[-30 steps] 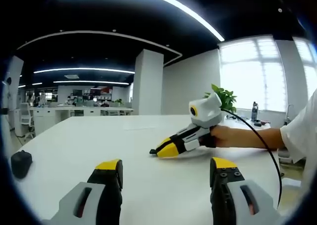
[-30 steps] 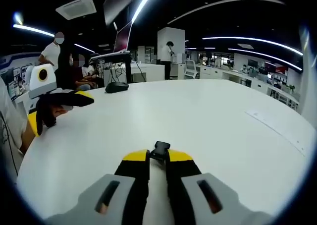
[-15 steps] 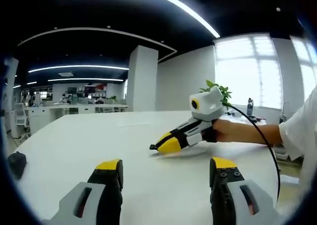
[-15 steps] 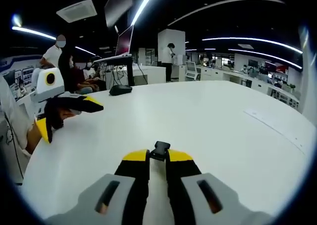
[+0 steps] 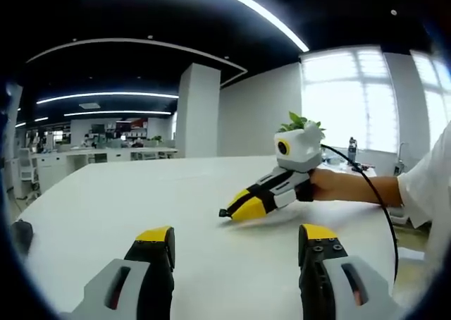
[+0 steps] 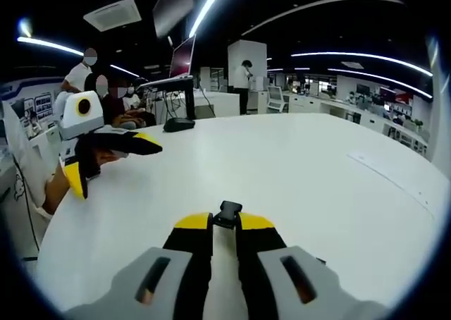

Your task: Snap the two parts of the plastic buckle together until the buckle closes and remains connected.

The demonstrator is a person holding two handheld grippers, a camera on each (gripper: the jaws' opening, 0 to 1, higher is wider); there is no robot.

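Note:
My right gripper is shut on a small black buckle part, which sticks out past its yellow tips just above the white table. In the left gripper view, the right gripper comes in from the right with a hand behind it, tips low over the table, and the buckle part is a dark speck at its tip. My left gripper is open, with only bare table between its jaws. In the right gripper view, the left gripper is off to the left, jaws spread wide.
A black mouse lies at the table's far edge, and the same mouse is at the far left of the left gripper view. A potted plant and a bottle stand behind the right gripper. People stand by desks beyond the table.
The left gripper has drawn closer to the right one and looks larger in the right gripper view. The right gripper stays shut on the buckle part.

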